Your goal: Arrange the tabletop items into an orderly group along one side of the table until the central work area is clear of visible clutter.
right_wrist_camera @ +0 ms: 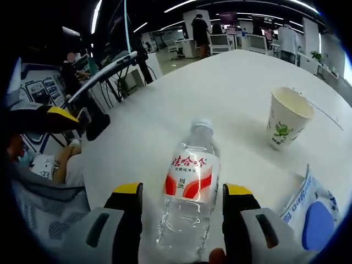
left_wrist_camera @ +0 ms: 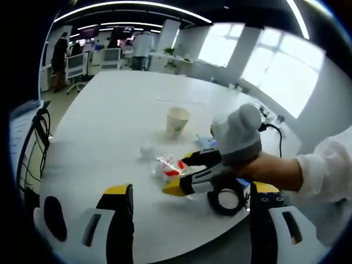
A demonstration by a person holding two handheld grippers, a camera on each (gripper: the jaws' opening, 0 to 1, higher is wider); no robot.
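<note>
A clear water bottle with a red and white label lies on the white table, cap pointing away. My right gripper is shut on its lower half, one yellow-tipped jaw pressed to each side. In the left gripper view the same bottle lies in the right gripper, which a hand in a white sleeve holds. My left gripper hangs open over the table's near edge with nothing between its jaws. A paper cup stands upright beyond the bottle, to its right.
A blue and white packet lies right of the bottle. A crumpled white scrap sits near the paper cup, and a black ring lies under the hand. Cables run along the table's right edge. Office desks and people stand far behind.
</note>
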